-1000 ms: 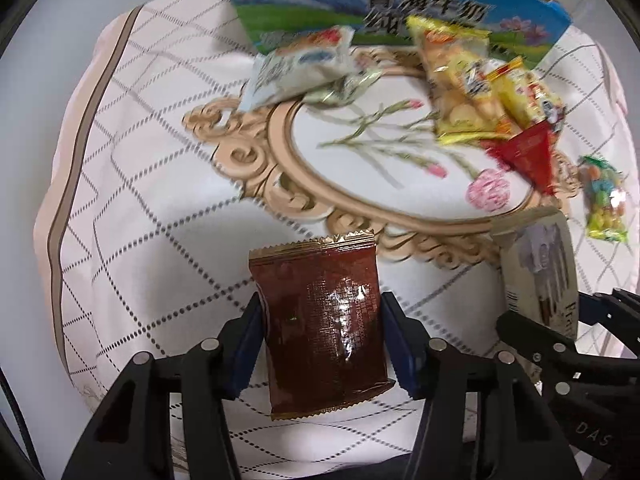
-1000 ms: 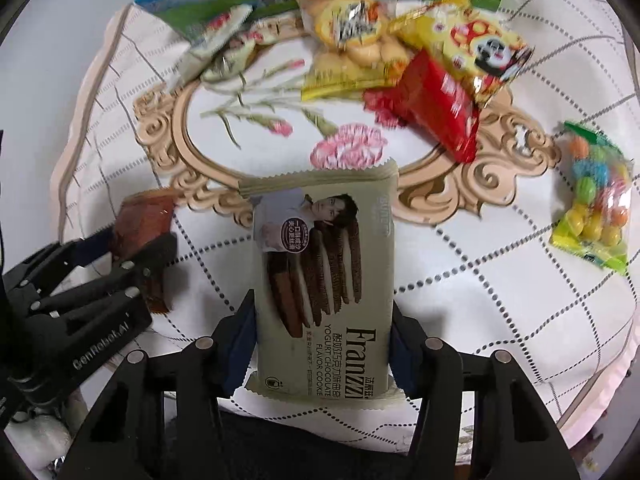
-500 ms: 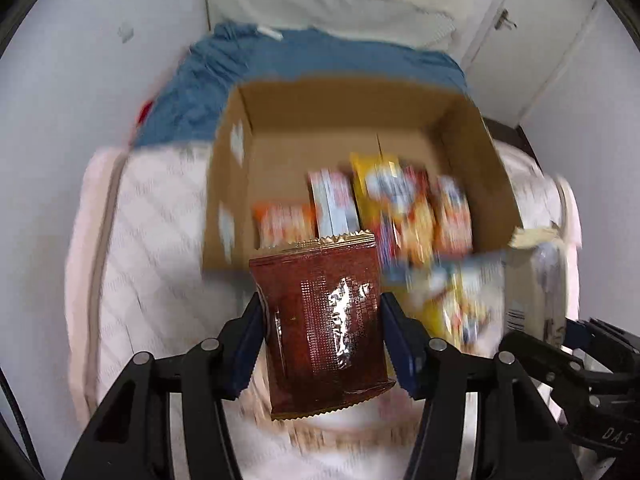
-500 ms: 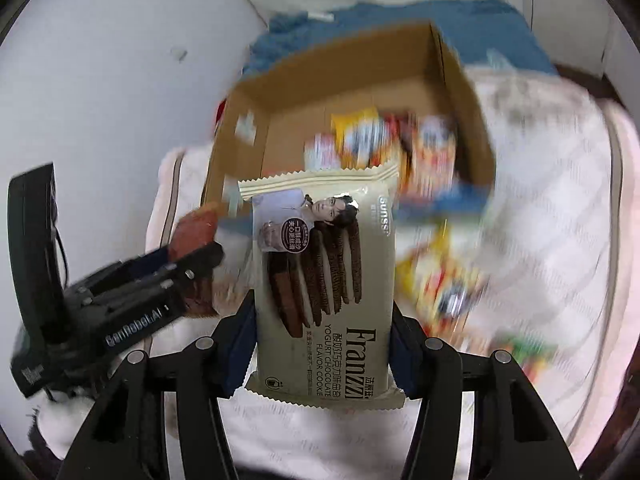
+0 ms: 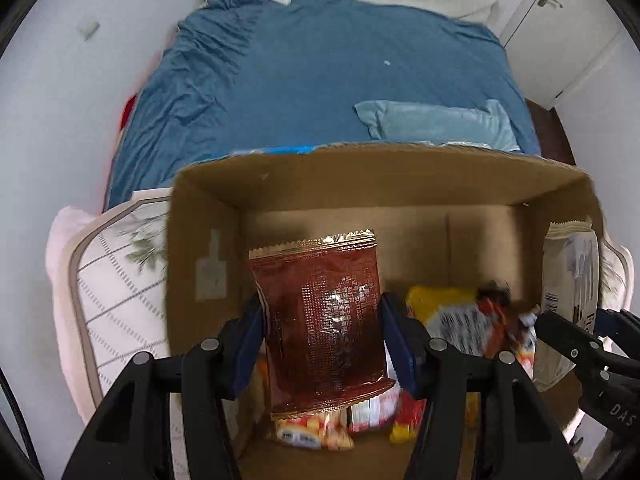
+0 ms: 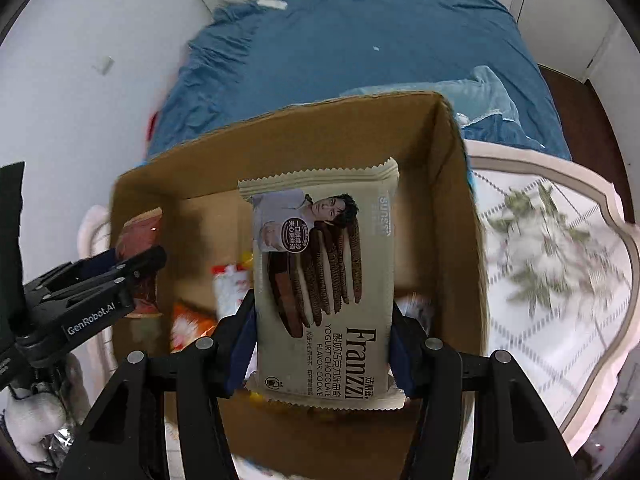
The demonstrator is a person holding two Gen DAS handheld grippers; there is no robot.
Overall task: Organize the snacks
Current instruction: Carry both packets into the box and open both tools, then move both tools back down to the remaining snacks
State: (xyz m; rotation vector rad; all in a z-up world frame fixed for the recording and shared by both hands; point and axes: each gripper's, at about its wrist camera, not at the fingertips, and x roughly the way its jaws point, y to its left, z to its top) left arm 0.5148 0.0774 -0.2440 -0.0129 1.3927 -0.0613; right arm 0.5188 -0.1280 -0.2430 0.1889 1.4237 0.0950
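Left tool [image 5: 320, 336] clamps brown snack packet [image 5: 320, 320], right tool [image 6: 322, 340] clamps Franzzi cookie pack [image 6: 324, 280], both above cardboard box [image 6: 460, 200]; risk: 2 packs released mid-sweep overshoot onto bed [image 5: 320, 80].

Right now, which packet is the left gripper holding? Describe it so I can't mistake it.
Find the open cardboard box on the bed. Over it, the left gripper clamps a dark red-brown foil packet with gold crimped ends, unlike the beige cookie pack beside it.
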